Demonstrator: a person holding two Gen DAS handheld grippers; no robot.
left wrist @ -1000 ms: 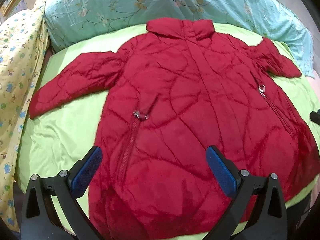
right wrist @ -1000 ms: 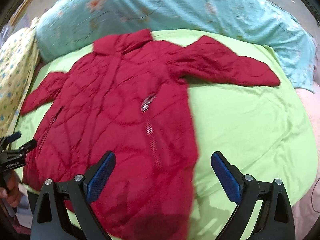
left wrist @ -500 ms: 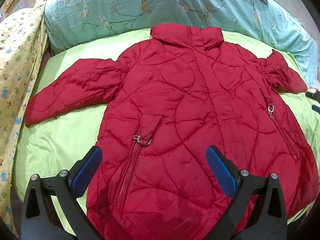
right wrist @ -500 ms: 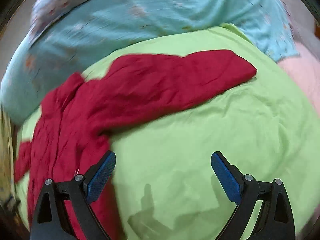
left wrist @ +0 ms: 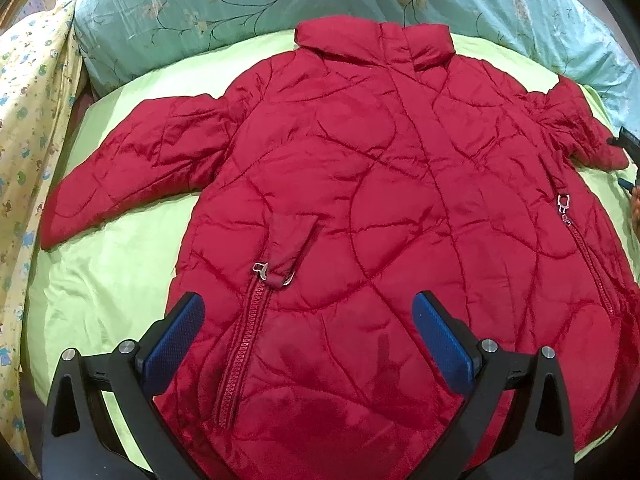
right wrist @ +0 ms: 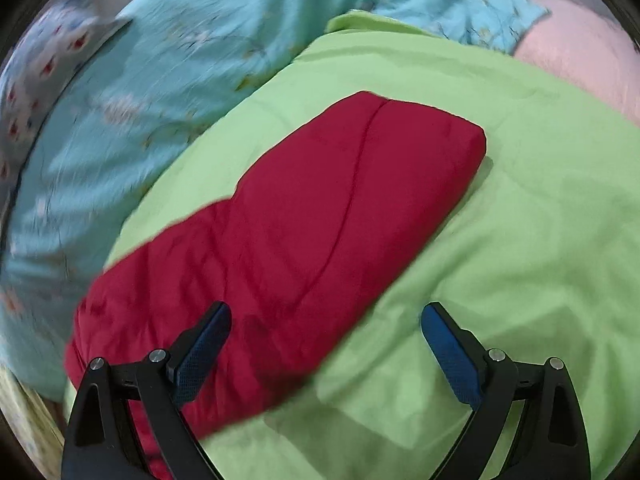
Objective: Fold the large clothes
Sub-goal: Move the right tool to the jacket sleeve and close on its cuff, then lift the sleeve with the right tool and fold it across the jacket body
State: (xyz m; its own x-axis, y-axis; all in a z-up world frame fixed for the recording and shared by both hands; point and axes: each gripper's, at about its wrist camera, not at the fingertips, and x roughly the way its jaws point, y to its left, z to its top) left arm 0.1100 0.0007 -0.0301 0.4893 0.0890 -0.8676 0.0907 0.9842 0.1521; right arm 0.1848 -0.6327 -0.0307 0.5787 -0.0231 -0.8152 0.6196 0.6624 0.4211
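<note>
A large red quilted jacket [left wrist: 360,208] lies flat and front up on the green bedsheet [left wrist: 100,280], collar at the far side, both sleeves spread out. My left gripper [left wrist: 306,312] is open and empty above the jacket's lower half, near a pocket zipper [left wrist: 240,344]. My right gripper [right wrist: 326,320] is open and empty, low over the jacket's right sleeve [right wrist: 320,216]; its left finger is over the sleeve, its right finger over the sheet [right wrist: 520,220]. The right gripper's tip also shows in the left wrist view [left wrist: 628,140] by the sleeve cuff.
A teal floral quilt [left wrist: 240,4] lies along the far side of the bed and shows in the right wrist view [right wrist: 120,140]. A yellow patterned cloth [left wrist: 28,112] lies at the left. A pink cover [right wrist: 580,52] is at the far right.
My right gripper has swung right from the jacket's body and closed in on the right sleeve. My left gripper has pulled back slightly; more of the collar and quilt shows.
</note>
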